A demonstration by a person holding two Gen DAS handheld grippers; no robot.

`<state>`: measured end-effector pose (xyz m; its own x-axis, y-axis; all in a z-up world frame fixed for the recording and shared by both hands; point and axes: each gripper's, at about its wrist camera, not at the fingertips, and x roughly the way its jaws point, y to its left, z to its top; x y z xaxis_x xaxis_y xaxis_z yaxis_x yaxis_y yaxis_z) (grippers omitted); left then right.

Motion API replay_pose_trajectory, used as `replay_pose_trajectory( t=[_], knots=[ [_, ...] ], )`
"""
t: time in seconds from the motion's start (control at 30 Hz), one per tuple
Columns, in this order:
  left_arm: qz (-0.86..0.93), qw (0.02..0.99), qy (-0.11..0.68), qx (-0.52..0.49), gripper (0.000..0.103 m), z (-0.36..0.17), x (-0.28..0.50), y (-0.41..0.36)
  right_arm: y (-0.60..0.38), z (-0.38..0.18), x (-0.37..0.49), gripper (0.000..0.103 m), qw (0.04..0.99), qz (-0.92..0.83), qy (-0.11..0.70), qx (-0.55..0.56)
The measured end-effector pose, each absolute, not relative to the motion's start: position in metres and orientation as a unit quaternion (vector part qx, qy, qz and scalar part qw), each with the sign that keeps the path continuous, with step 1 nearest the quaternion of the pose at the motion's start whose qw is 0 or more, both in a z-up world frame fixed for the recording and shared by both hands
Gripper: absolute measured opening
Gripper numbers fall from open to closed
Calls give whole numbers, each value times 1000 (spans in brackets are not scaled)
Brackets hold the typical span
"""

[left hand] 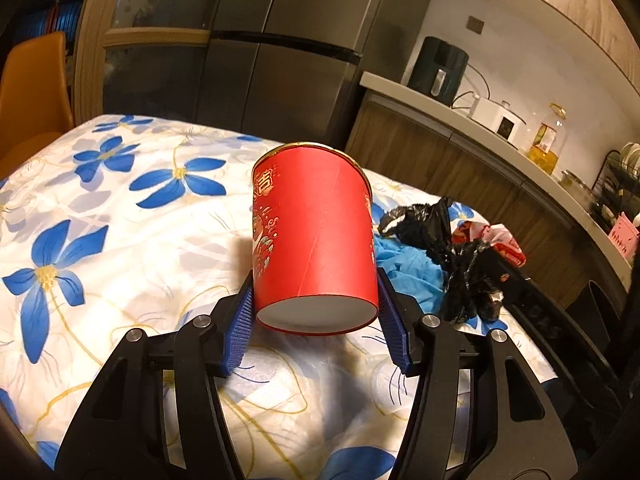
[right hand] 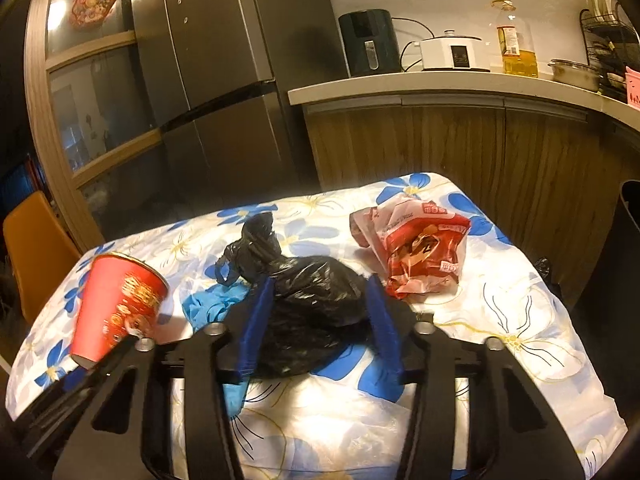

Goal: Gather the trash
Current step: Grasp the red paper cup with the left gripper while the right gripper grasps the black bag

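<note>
At frame centre the left gripper [left hand: 316, 316] clamps the red paper cup [left hand: 314, 236] low by its base, so it may crumple or tip, while the right gripper [right hand: 318, 328] squeezes the slippery black plastic bag [right hand: 312, 300] at centre, which may slide free.

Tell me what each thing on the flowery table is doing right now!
red paper cup: tilted, lifted, clamped in left gripper
black plastic bag: crumpled, squeezed by right gripper
red snack wrapper: crumpled, lying loose
blue cloth: bunched beside the bag
</note>
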<state>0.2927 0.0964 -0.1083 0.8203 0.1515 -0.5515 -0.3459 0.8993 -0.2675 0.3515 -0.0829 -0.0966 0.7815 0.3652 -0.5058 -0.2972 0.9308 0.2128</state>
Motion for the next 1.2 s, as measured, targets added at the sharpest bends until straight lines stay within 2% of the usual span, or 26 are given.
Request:
replay_pose_trajectory(
  t=[0.07,0.13,0.27,0.6,0.67,0.73,0.77,0.97,1.2],
  knots=[
    [132,939,263,-181,55,-105,289,96,-82,-98,352,37,940,180,284,59],
    [129,941,256,-180,55,-102,284,96,-80,-101,353,15,937,184,291,59],
    [125,945,245,-176,55,-98,278,96,-81,-102,352,1,932,196,298,63],
    [120,951,229,-172,55,-90,262,98,-96,-85,330,1,940,197,268,73],
    [120,951,227,-175,55,-89,259,98,-97,-82,331,8,941,193,266,75],
    [121,951,224,-175,55,-88,256,99,-97,-81,331,56,941,192,267,81],
    [122,951,222,-176,55,-88,254,100,-97,-80,332,60,942,191,263,86],
    [129,951,213,-183,55,-85,248,105,-78,-79,343,61,943,193,262,66],
    [135,952,204,-182,55,-82,243,110,-68,-95,372,58,932,191,300,71]
  ],
)
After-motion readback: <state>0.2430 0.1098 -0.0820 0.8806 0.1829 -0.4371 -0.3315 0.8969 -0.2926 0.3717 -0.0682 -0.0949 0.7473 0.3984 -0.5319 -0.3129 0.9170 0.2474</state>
